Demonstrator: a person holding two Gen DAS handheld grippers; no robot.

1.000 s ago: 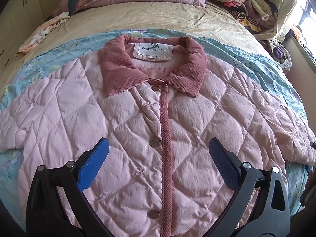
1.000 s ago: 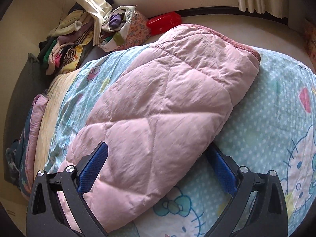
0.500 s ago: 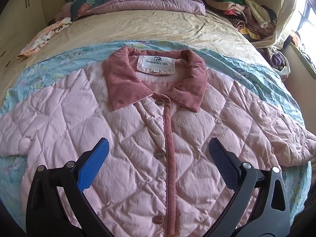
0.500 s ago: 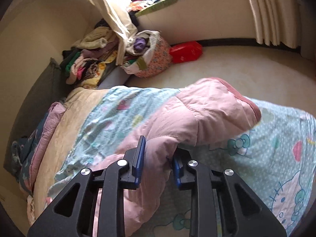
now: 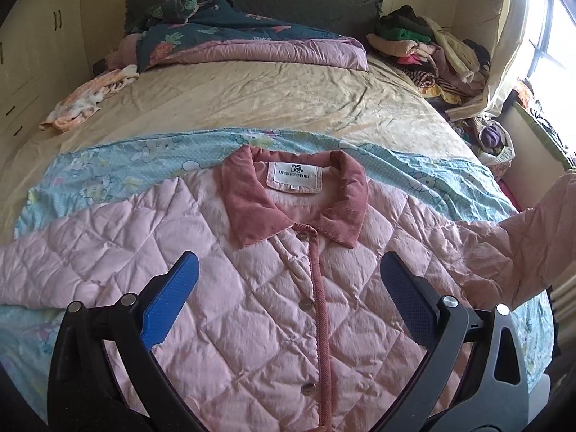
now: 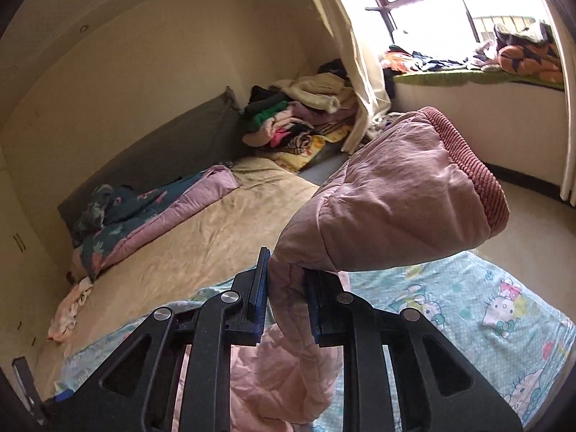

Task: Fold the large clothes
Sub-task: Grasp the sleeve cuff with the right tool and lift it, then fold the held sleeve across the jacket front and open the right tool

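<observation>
A pink quilted jacket (image 5: 252,306) with a corduroy collar lies face up, buttoned, on a blue cartoon-print sheet (image 5: 118,165) on the bed. My left gripper (image 5: 288,288) is open and empty, hovering over the jacket's chest. My right gripper (image 6: 286,288) is shut on the jacket's right sleeve (image 6: 396,198) and holds it lifted above the bed, the corduroy cuff (image 6: 471,165) pointing up and away. The raised sleeve shows at the right edge of the left wrist view (image 5: 522,244).
A beige mattress cover (image 5: 252,97) lies beyond the sheet, with a folded floral quilt (image 5: 234,43) at the headboard. A pile of clothes (image 5: 432,50) sits at the far right corner by the curtain (image 6: 360,54). A small cloth (image 5: 86,97) lies at the left.
My right gripper shut on the sleeve and lifted it up off the bed. My left gripper drew back from the jacket, staying open.
</observation>
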